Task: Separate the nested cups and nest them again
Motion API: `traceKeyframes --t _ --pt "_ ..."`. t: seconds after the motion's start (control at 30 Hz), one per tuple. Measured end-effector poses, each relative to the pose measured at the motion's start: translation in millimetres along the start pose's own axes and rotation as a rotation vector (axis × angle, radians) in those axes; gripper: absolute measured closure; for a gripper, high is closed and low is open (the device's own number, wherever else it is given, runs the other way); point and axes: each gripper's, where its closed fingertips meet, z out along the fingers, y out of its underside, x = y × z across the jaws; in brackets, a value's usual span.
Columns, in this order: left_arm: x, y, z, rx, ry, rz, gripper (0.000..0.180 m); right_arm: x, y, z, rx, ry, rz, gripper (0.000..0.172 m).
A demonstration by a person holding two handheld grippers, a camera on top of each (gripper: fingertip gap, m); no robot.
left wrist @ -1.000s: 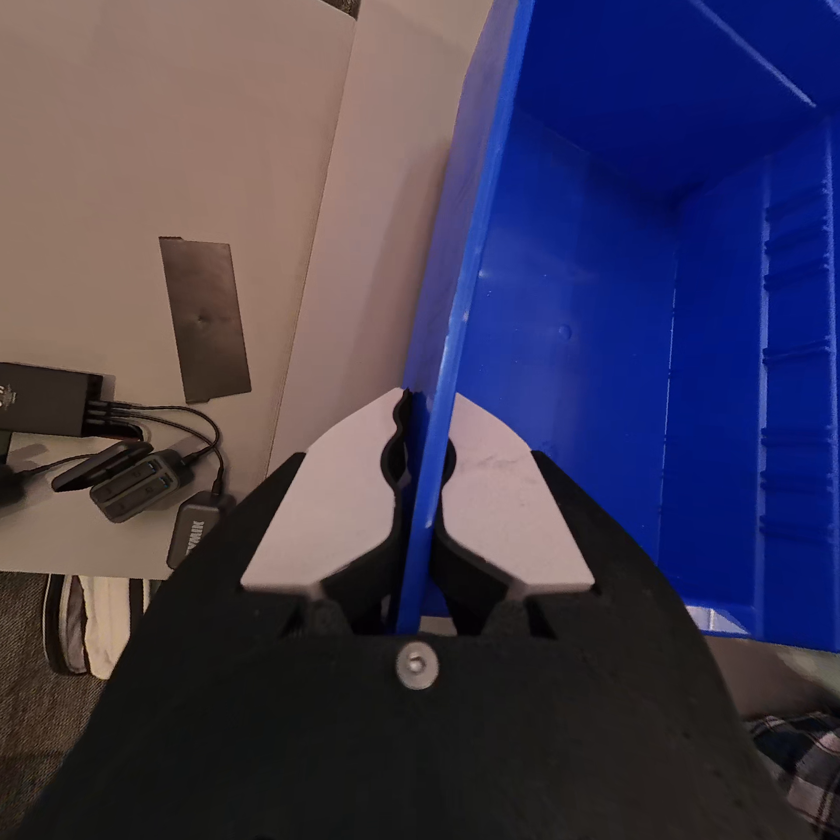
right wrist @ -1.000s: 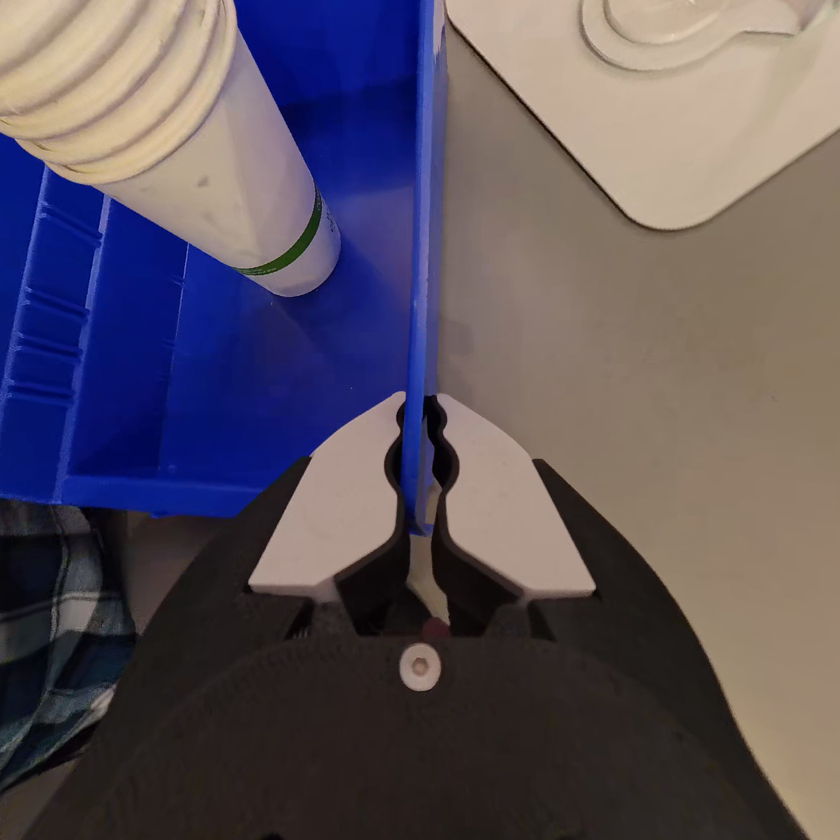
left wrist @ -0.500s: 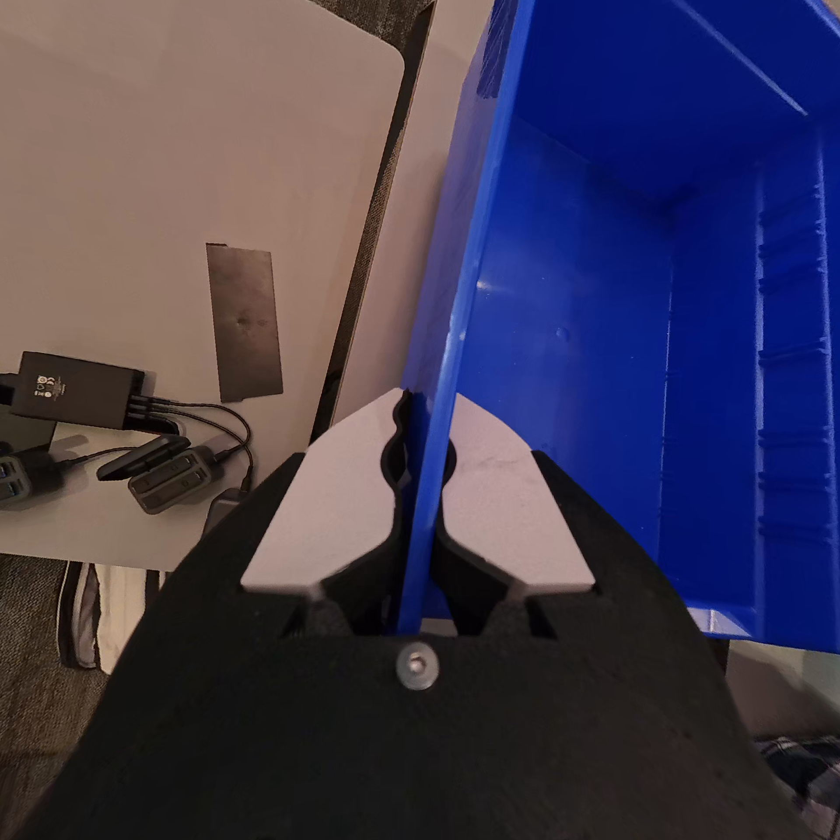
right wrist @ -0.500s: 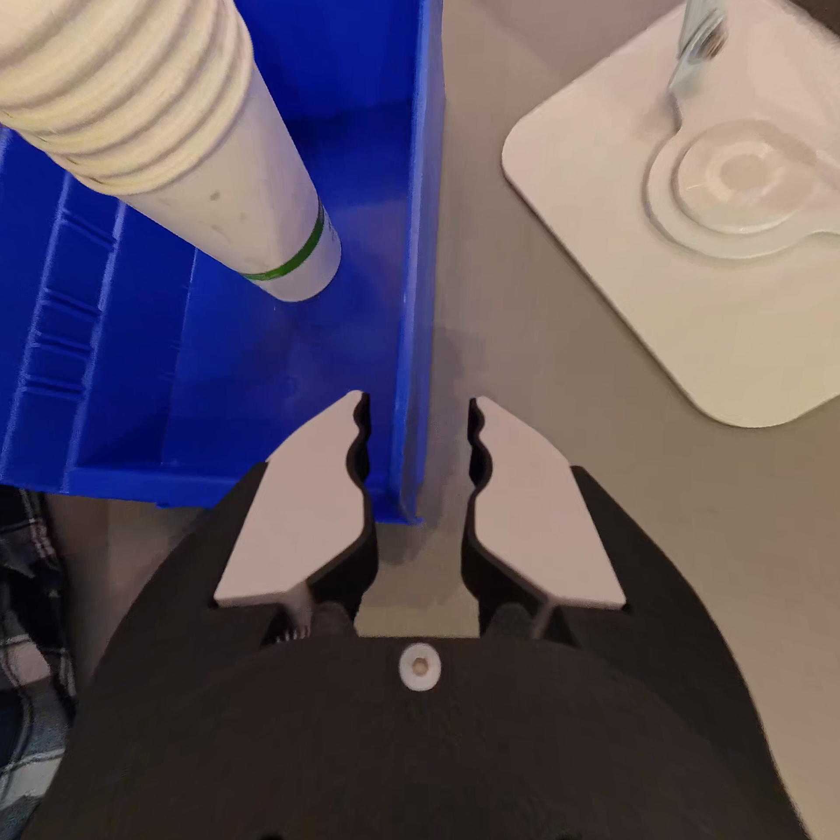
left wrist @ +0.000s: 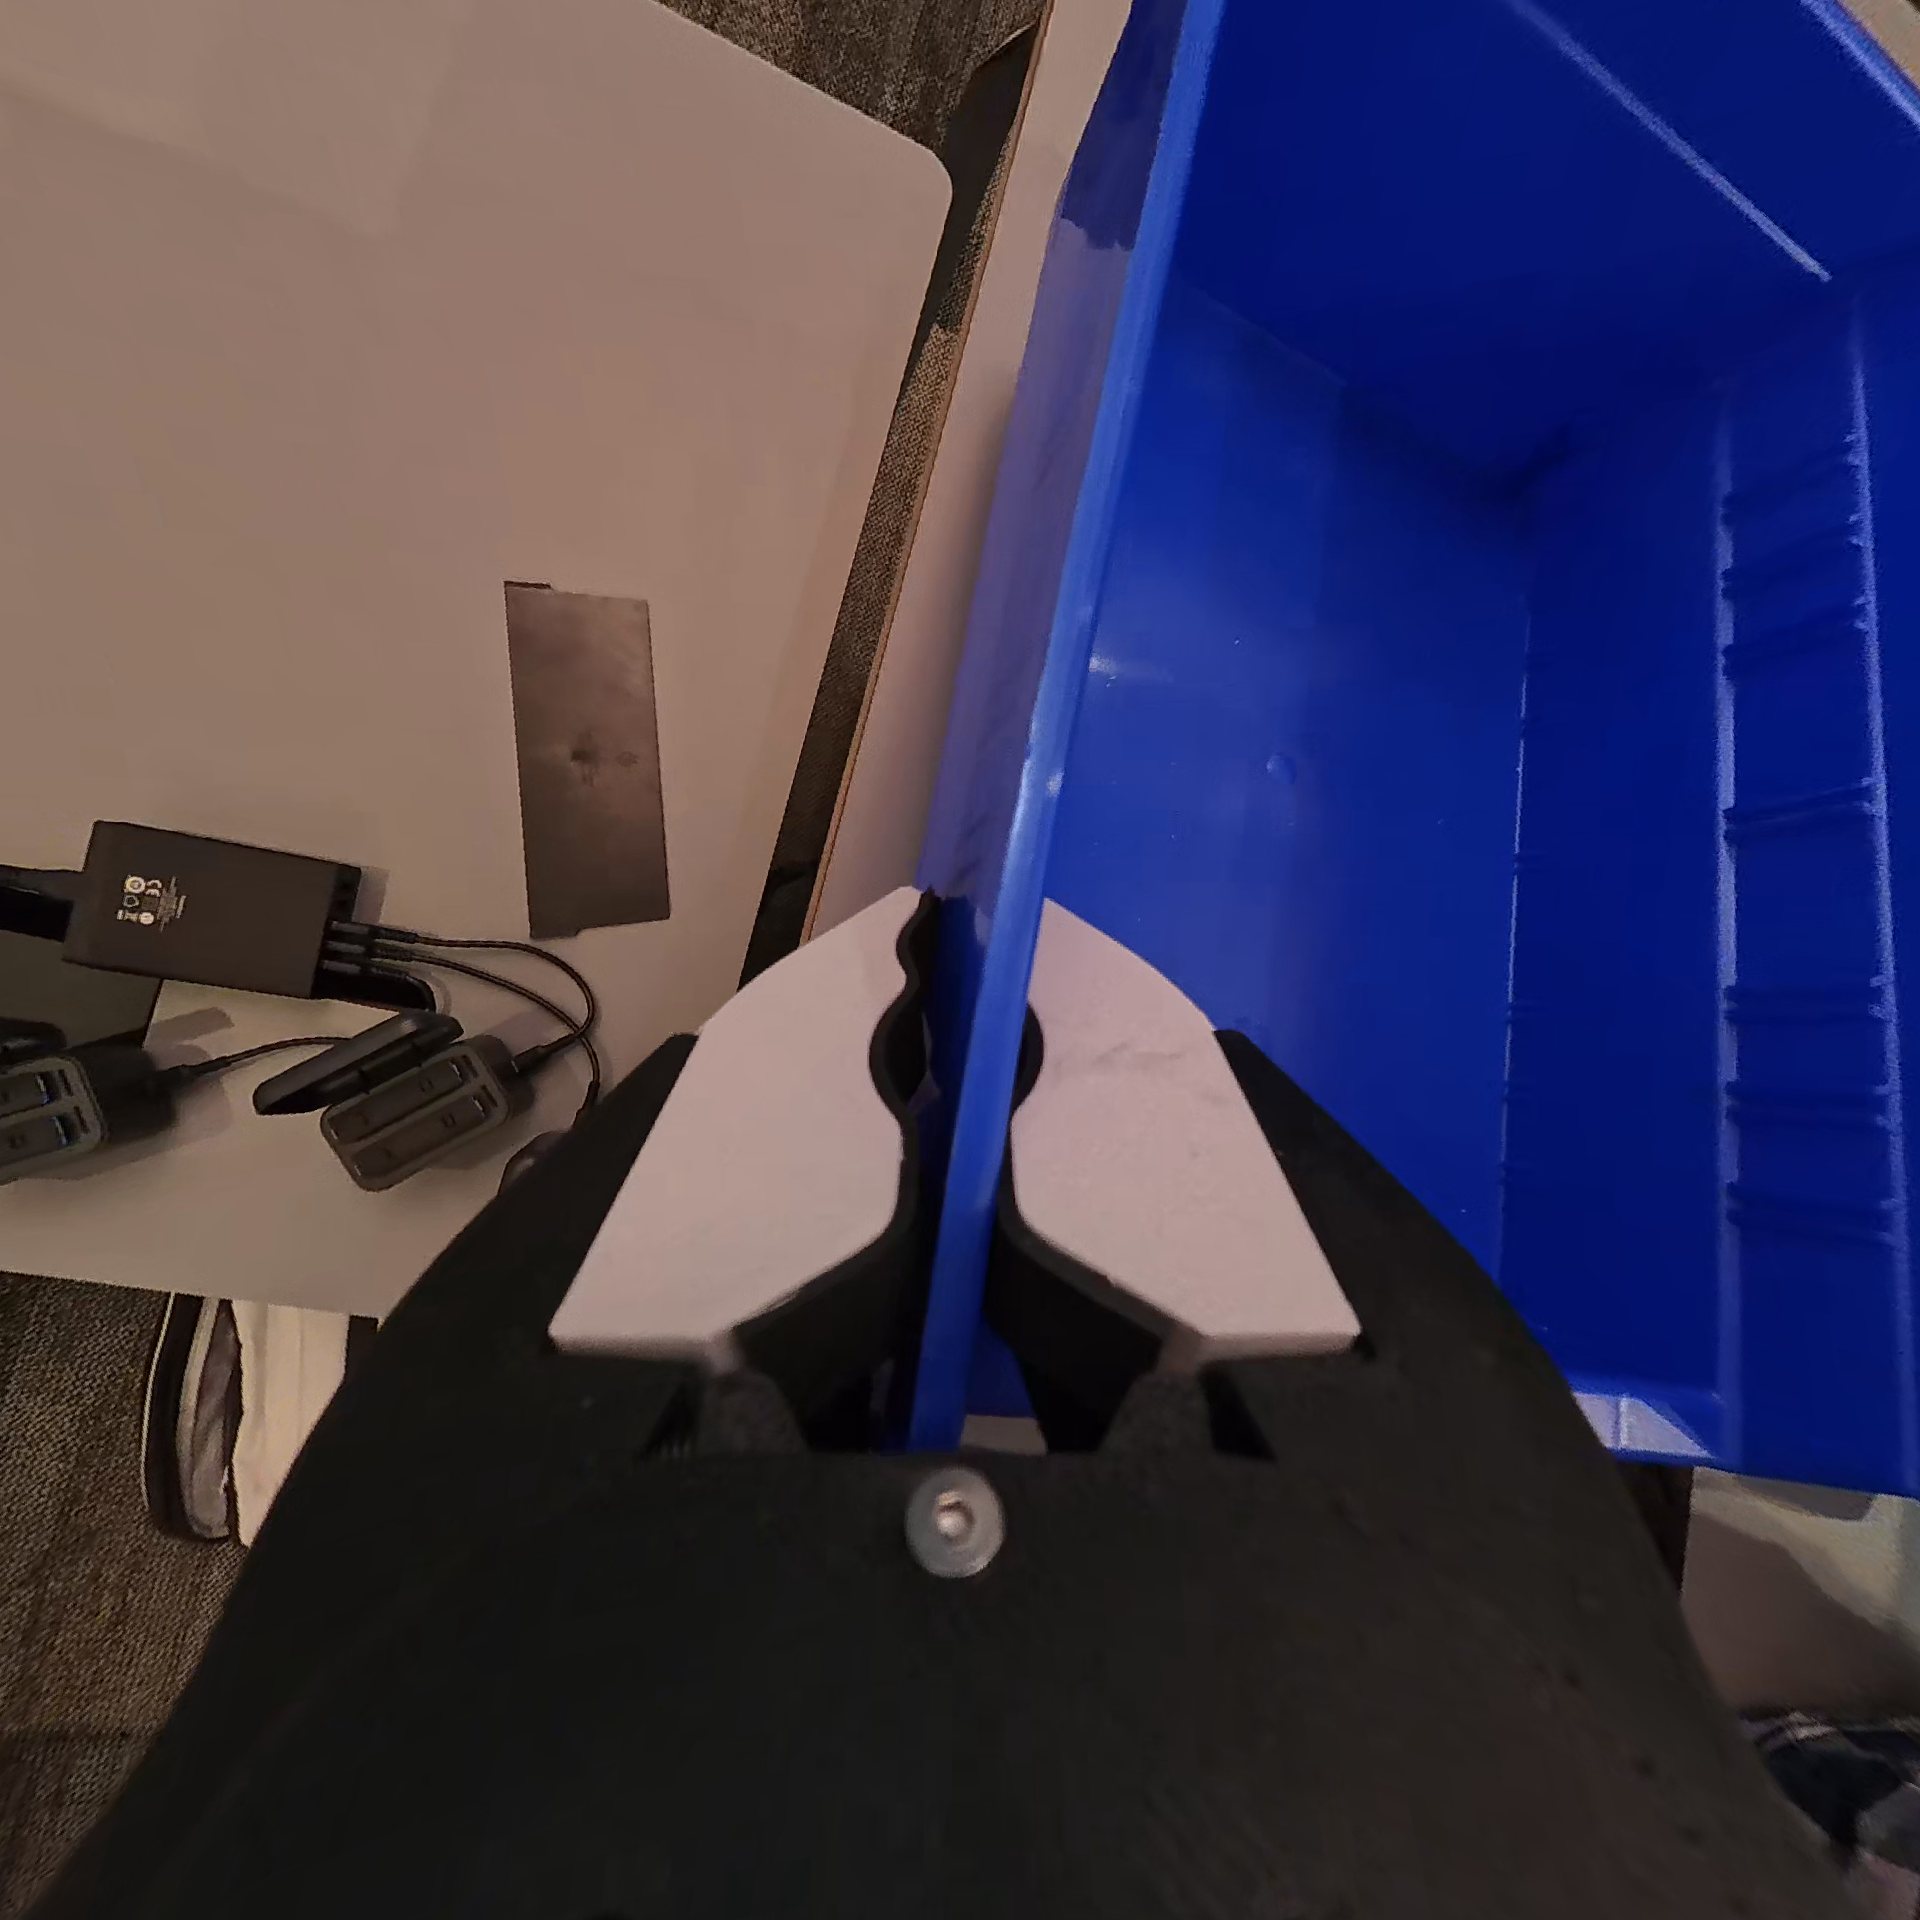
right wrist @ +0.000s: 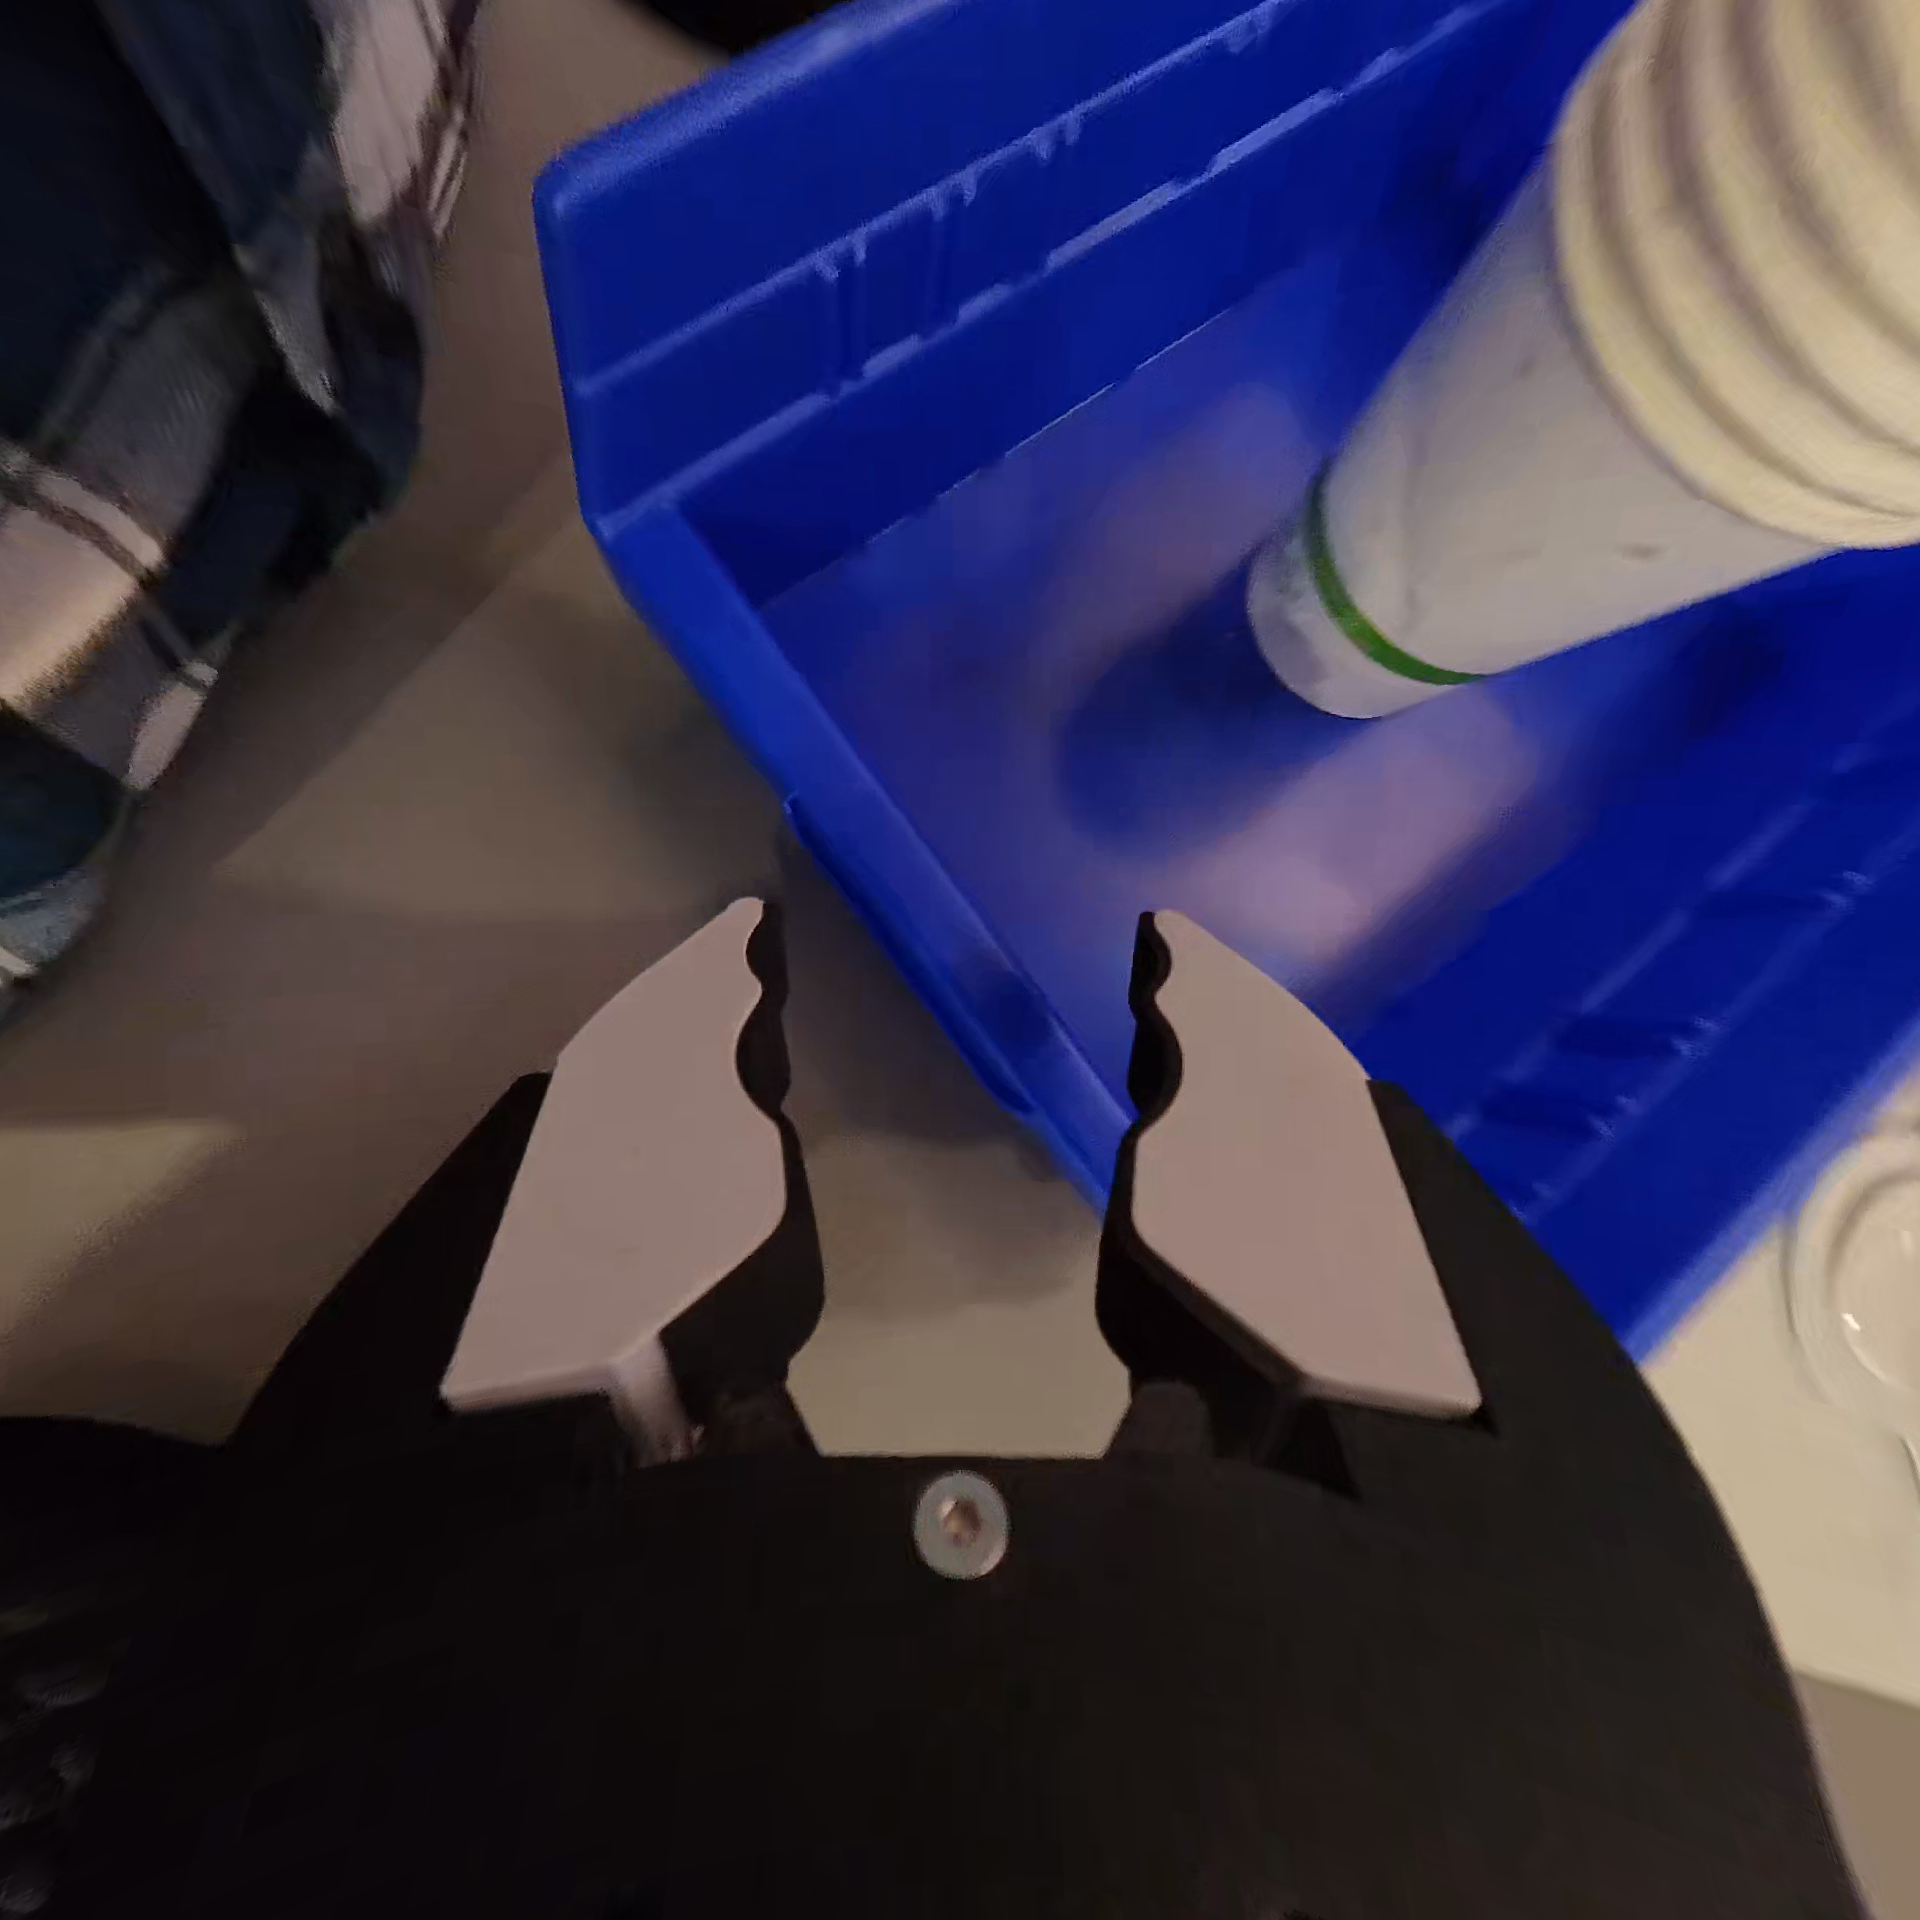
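Two grippers: left gripper (left wrist: 966,1039) pinches the blue bin (left wrist: 1351,727) wall; right gripper (right wrist: 951,1039) spread beside it; nested cups (right wrist: 1558,436) cropped, blurred.

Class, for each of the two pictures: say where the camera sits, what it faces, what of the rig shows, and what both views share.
Left wrist view: on the left gripper, looking down; fingers clamp the blue bin wall.
Right wrist view: on the right gripper, open above the bin's rim, facing the nested cups.
Shared: the bin.
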Motion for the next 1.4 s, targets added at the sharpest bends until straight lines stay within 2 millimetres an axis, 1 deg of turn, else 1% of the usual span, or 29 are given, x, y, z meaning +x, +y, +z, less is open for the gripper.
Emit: traceKeyframes --t 0.03,0.07,0.1,0.13,0.27,0.33,0.4,0.53,0.73,0.9,1.0,1.1,1.27,1.33,1.4 --pt "1 0 0 0.001 0.002 0.001 0.174 -1 4 8 -0.025 -0.02 -0.023 0.109" --pt "3 -1 0 0.003 0.004 0.002 0.174 -1 9 15 -0.057 -0.026 -0.047 0.111" --pt "4 -1 -1 0.007 0.006 0.003 0.174 1 13 21 -0.085 -0.023 -0.072 0.119" --pt "5 -1 -2 0.011 0.009 0.002 0.174 2 14 24 -0.097 -0.021 -0.101 0.121" --pt "4 -2 -11 0.038 0.005 -0.003 0.174 5 6 31 -0.108 -0.061 -0.161 0.133" --pt "2 -3 -16 0.056 0.002 -0.013 0.174 9 -2 38 -0.114 -0.071 -0.169 0.141" --pt "-1 -4 -22 0.073 -0.001 -0.024 0.174 16 -13 48 -0.103 -0.073 -0.146 0.145" --pt "-8 -7 -36 0.104 -0.014 -0.039 0.174 35 -30 65 -0.1 -0.055 -0.126 0.145" --pt "-22 -15 -62 0.149 -0.046 -0.05 0.174 68 -65 97 -0.132 -0.012 -0.019 0.146" --pt "-30 -24 -85 0.193 -0.063 -0.059 0.174 102 -100 130 -0.158 0.037 0.107 0.146" --pt "-32 -27 -96 0.212 -0.066 -0.063 0.174 125 -121 151 -0.172 0.064 0.181 0.146" --pt "-36 -27 -105 0.223 -0.073 -0.067 0.174 153 -139 170 -0.185 0.098 0.267 0.146" --pt "-48 -17 -112 0.219 -0.086 -0.088 0.174 205 -159 196 -0.2 0.168 0.373 0.146" --pt "-54 -11 -115 0.22 -0.096 -0.101 0.173 226 -164 203 -0.2 0.191 0.407 0.146" --pt "-58 -7 -119 0.226 -0.107 -0.107 0.174 242 -169 208 -0.191 0.217 0.411 0.145"
